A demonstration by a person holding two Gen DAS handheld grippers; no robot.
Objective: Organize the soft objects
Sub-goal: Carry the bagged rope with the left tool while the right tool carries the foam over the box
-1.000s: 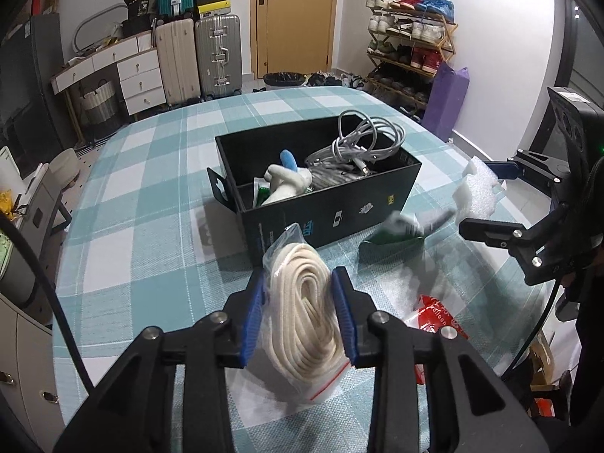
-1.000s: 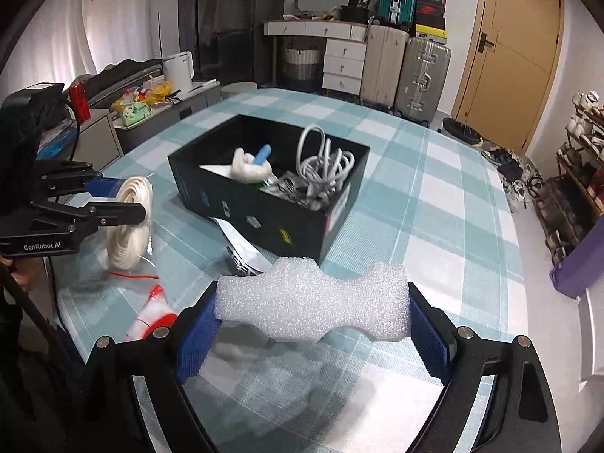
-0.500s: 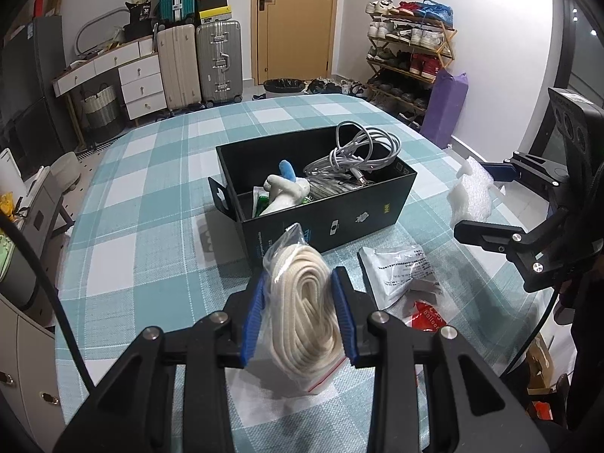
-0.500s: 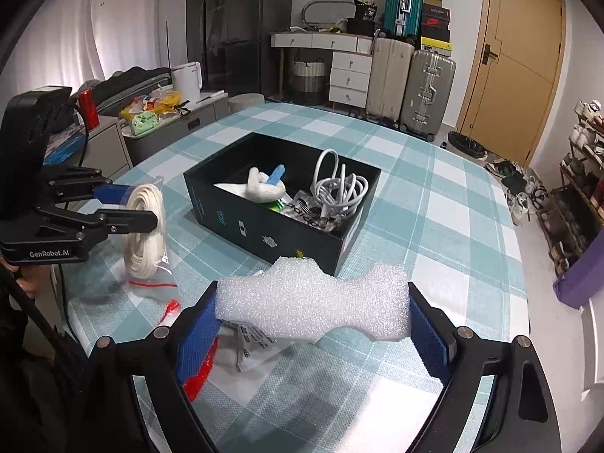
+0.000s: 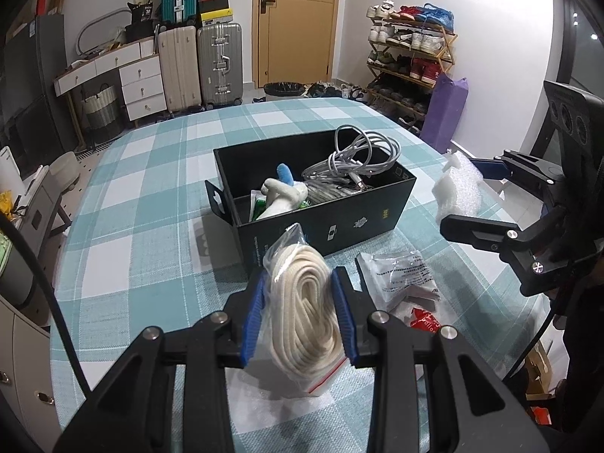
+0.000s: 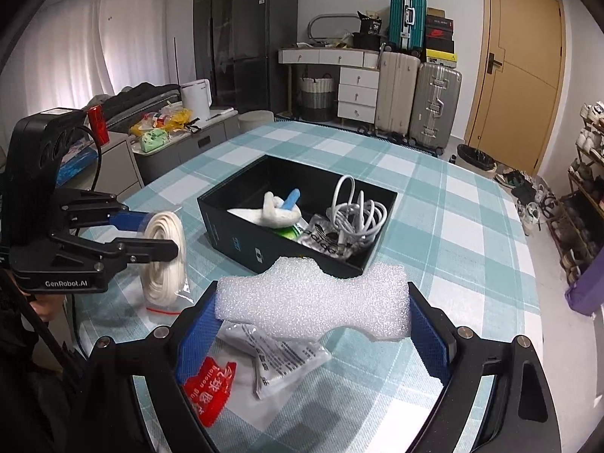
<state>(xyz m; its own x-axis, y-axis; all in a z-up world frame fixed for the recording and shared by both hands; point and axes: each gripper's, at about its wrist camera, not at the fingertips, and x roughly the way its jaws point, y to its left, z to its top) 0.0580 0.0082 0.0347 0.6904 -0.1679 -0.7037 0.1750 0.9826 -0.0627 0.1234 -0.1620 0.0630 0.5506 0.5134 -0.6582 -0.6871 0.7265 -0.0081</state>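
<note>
We see the box (image 5: 324,222) mid-table (image 5: 143,204), cables (image 5: 358,158) and a plush toy (image 5: 283,196) inside; near it lie two packets (image 5: 400,275), with suitcases (image 5: 200,64) far behind.

Home rm, shoe rack (image 5: 409,56) w/ sneakers, suitcases (image 6: 417,102), drawers (image 6: 356,92), fridge (image 6: 260,49), checked tablecloth (image 5: 143,196)

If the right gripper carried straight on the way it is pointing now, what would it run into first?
Probably the near wall of the black box, which lies directly ahead of the right gripper holding the white foam piece; depth is hard to judge, so the tablecloth might come first.
</note>
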